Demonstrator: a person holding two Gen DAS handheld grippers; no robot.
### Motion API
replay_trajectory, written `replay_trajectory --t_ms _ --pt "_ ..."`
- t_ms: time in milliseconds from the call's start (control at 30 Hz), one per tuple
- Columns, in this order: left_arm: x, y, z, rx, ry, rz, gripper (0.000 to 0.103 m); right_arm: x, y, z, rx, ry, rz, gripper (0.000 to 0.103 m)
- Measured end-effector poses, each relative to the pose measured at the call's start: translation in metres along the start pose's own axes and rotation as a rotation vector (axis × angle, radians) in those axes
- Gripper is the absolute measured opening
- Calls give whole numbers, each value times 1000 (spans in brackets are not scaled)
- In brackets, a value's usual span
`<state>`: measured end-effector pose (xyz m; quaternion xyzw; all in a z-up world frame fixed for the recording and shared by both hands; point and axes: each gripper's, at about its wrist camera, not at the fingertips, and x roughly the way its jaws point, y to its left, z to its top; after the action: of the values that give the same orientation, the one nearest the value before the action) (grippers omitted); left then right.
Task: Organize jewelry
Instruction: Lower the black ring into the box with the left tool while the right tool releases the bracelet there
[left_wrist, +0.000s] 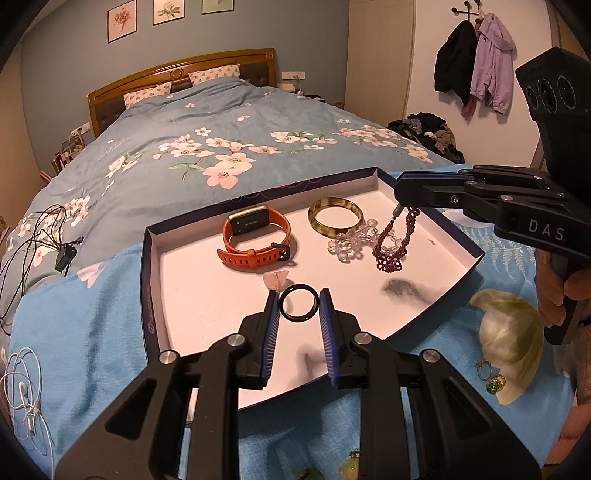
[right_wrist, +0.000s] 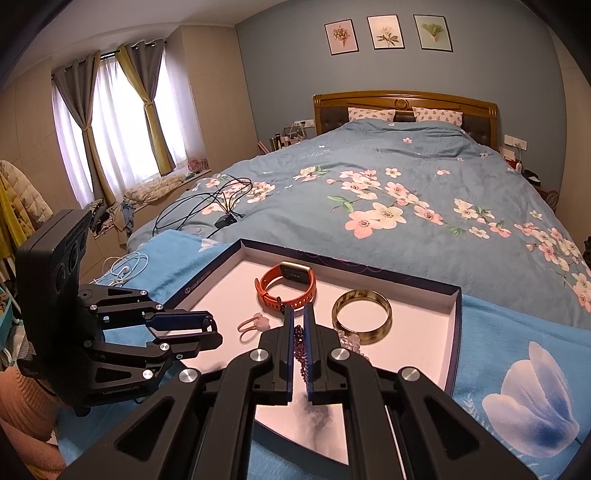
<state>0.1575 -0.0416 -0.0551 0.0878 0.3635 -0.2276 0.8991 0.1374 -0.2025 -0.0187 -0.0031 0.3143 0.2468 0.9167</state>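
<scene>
While left tongs pinch the rigid, slick black ring across its rim over the tray front, right tongs clamp the limp purple bead necklace, draping beside the watch.

Warm, rather dim indoor light fills both views, tinting the white floor of the box lid pinkish. In the right wrist view, pale daylight glows through the sheer curtains at the window, far left of the box lid. Soft smudged shadows lie on the lid floor just in front of each tool. Both pictures are sharp at the middle; fisheye distortion bends the bed and walls, and the corners fall into black vignette.
</scene>
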Motion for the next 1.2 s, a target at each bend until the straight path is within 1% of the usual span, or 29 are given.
replay_trajectory --t_ms 300,633,1200 --pt "6 1 0 -7 8 7 22 11 -3 0 8 17 5 3" --pt "22 2 -1 -10 41 20 22 25 -9 1 18 43 4 3" --pt "51 7 1 -38 103 26 22 46 -34 -3 85 76 -47 3"
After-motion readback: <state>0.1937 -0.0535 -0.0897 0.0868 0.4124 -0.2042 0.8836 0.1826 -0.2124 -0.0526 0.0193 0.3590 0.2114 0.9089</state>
